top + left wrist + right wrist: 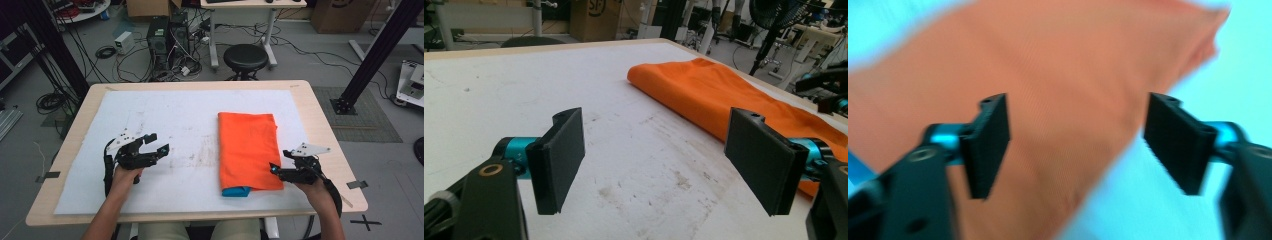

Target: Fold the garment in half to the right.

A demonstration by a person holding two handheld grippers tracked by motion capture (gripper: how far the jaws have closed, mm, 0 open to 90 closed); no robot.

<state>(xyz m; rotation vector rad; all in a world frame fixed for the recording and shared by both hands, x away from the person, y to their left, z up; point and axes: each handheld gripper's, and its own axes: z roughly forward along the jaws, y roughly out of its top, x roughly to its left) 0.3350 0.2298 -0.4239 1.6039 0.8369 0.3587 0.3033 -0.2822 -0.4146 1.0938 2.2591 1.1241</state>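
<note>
Left gripper [152, 145]: fingers [559, 160] spread wide, holding nothing, poised over the scuffed white sheet [175, 150] covering the pale wooden surface [320, 125], well apart from the cloth. Right gripper [278, 169]: fingers [988, 145] likewise wide, empty, at the near right edge of the folded orange cloth [247, 150]; contact cannot be determined. The cloth is a flat oblong with a fine woven texture, lying right of centre on the sheet. A blue layer [236, 191] protrudes at its near end.
</note>
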